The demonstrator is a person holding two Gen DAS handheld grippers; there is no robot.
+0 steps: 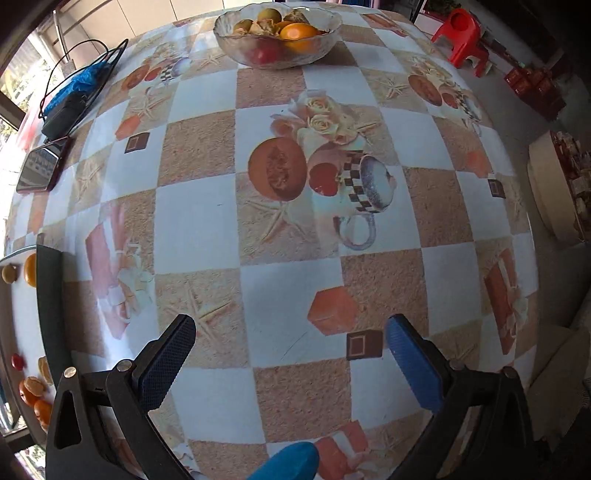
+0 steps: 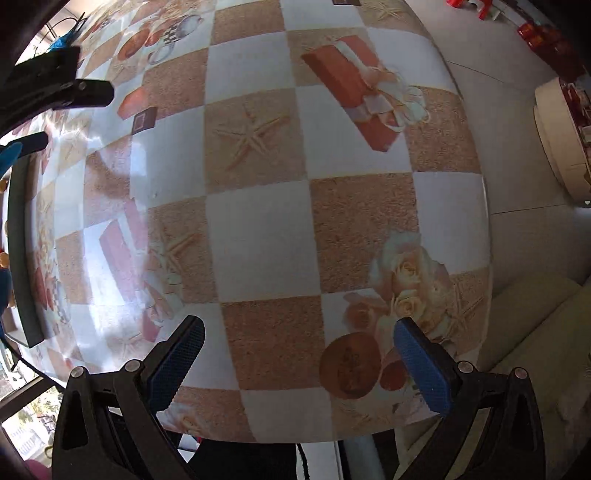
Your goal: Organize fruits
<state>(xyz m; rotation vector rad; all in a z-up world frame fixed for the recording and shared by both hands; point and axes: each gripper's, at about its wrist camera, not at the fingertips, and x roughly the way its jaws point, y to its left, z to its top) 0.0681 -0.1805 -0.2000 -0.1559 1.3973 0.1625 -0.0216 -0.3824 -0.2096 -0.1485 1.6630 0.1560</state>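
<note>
Both tools hung empty over the table covered in a checked, picture-printed oilcloth (image 1: 207, 218). The left gripper (image 1: 290, 341) had its jaws wide apart with nothing between them, and so did the right gripper (image 2: 299, 347), which looked down on bare cloth near the table's near right edge.

The fruit sat at the far side, heaped in one clear, scallop-rimmed glass bowl (image 1: 277, 35). I could count an orange (image 1: 297, 31), a red fruit (image 1: 265, 53) low against the glass, and at least one yellow-green fruit (image 1: 269, 14); the rest were too crowded to number. The bowl probably served as the gathering place, which would explain why the middle of the table held nothing loose.

At the far left edge lay one dark phone (image 1: 42, 166) and one black box with looping cables (image 1: 68, 103), likely pushed aside to keep the work area free. Small orange and red fruit shapes (image 1: 31, 391) showed at the near left margin, beyond the table; I could not tell what they rested on.
</note>
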